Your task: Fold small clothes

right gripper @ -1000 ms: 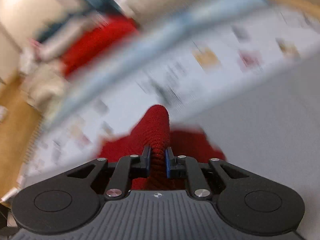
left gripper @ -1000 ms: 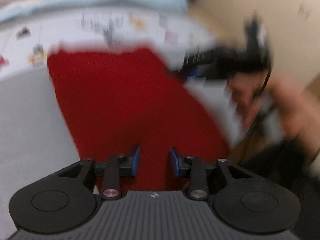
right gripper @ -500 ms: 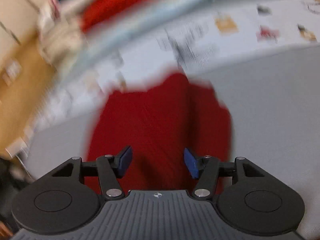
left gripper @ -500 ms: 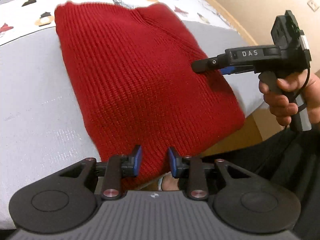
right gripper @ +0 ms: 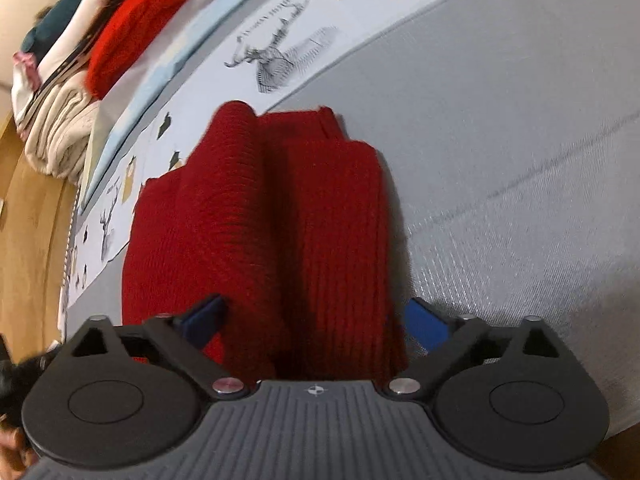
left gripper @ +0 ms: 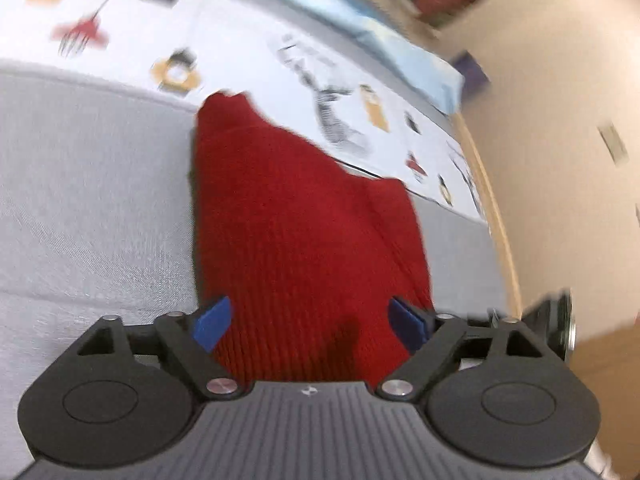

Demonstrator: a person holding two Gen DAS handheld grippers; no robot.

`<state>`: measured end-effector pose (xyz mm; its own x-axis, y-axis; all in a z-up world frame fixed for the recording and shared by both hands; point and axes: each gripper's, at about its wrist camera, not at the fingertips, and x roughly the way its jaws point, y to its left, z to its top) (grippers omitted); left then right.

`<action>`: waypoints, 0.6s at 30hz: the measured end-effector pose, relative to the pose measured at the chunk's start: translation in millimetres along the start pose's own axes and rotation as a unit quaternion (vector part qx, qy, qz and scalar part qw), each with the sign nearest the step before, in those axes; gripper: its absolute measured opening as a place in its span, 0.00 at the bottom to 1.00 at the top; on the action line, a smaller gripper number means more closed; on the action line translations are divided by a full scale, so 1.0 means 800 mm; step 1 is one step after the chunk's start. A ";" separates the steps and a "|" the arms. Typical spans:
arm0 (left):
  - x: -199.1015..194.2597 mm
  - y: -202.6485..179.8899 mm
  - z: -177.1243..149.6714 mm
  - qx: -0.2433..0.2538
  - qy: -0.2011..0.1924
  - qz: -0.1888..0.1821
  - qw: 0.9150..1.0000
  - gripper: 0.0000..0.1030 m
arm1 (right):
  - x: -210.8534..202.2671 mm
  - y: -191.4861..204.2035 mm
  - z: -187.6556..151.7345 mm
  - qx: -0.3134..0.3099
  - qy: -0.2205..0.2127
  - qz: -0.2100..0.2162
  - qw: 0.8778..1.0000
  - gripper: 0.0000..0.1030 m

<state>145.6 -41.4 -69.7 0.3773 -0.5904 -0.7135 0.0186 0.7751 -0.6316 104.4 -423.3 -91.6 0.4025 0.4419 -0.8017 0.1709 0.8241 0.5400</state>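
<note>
A dark red knitted garment lies folded on the grey bed cover; the right wrist view shows it with a raised fold down its middle. My left gripper hovers over its near end, jaws opening wide, the blue pads apart and not pressing the knit. My right gripper is also opening, its pads spread on either side of the garment's near end without gripping it. Part of the right gripper's black body shows at the right edge of the left wrist view.
A white sheet printed with deer and small pictures runs behind the garment. A pile of clothes, bright red, beige and dark green, sits at the far end. The wooden floor and a beige wall border the bed.
Both grippers have opened from nearly shut to wide. The left one rolled and swung across the garment; the right one let go of the raised red fold and dropped lower.
</note>
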 end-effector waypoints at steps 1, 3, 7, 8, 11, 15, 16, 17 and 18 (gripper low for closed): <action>0.012 0.010 0.005 -0.019 0.003 0.000 1.000 0.92 | 0.003 -0.004 0.000 0.011 0.005 0.006 1.000 0.97; 0.029 0.034 0.018 -0.049 0.008 -0.002 0.999 0.92 | 0.011 -0.007 -0.001 0.027 0.012 0.013 0.999 0.99; 0.062 0.078 0.024 -0.118 0.017 -0.043 0.992 0.97 | 0.019 -0.008 -0.001 0.035 0.017 0.028 0.999 0.99; 0.069 0.082 0.022 -0.129 0.017 -0.055 0.990 0.98 | 0.019 -0.010 -0.001 0.035 0.016 0.029 0.999 0.99; 0.082 0.085 0.023 -0.136 0.007 -0.065 0.989 0.98 | 0.022 -0.005 0.000 0.029 0.005 0.030 0.999 0.97; 0.074 0.070 0.030 -0.103 -0.011 -0.038 0.994 0.76 | 0.024 0.003 -0.001 0.023 -0.008 0.043 0.999 0.71; 0.066 0.063 0.035 -0.087 -0.014 -0.035 0.996 0.70 | 0.022 0.006 -0.001 0.022 -0.014 0.048 0.999 0.69; 0.057 0.055 0.039 -0.070 -0.017 -0.033 0.997 0.68 | 0.019 0.010 0.000 0.018 -0.023 0.046 0.999 0.63; 0.049 0.048 0.047 -0.053 -0.022 -0.030 0.998 0.67 | 0.017 0.015 -0.001 0.011 -0.031 0.044 0.998 0.58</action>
<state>195.9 -26.7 -110.4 0.4183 -0.6225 -0.6615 -0.0548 0.7096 -0.7024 111.4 -407.5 -96.3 0.4718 0.4884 -0.7341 0.1516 0.7752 0.6132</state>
